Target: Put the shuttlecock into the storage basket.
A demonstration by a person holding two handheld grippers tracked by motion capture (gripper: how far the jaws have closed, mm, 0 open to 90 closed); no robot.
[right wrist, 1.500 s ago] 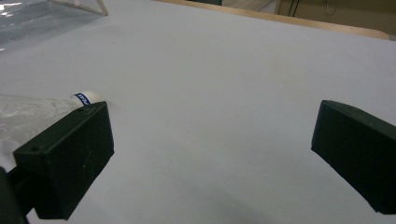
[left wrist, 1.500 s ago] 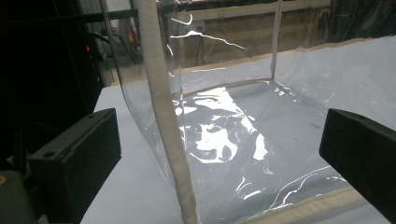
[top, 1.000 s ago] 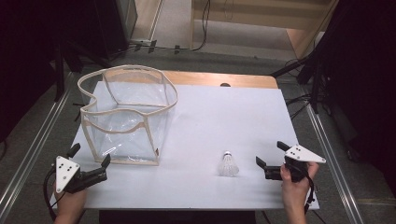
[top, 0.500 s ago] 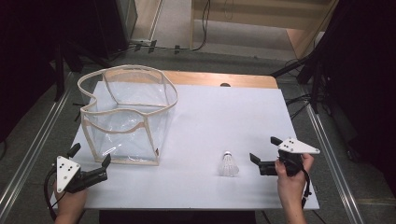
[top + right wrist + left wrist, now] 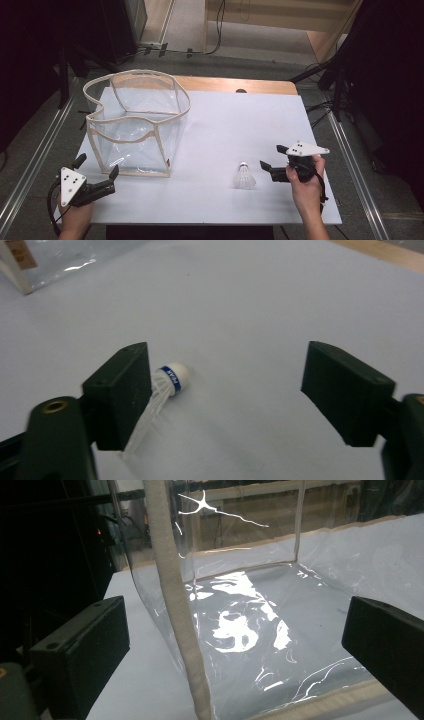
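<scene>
Right gripper (image 5: 268,159) beside shuttlecock (image 5: 244,176) on white worktop (image 5: 235,120), jaws spread, just been closing, nothing pinched, lining up a grab; left gripper (image 5: 96,170) jaws spread at clear bag (image 5: 136,122), likely steadying it.

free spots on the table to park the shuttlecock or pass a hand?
Widest bare patch: table between the clear bag and the right edge, behind the shuttlecock. Also the front strip between left gripper and shuttlecock. Crowded: the front right, where the right gripper approaches it.
</scene>
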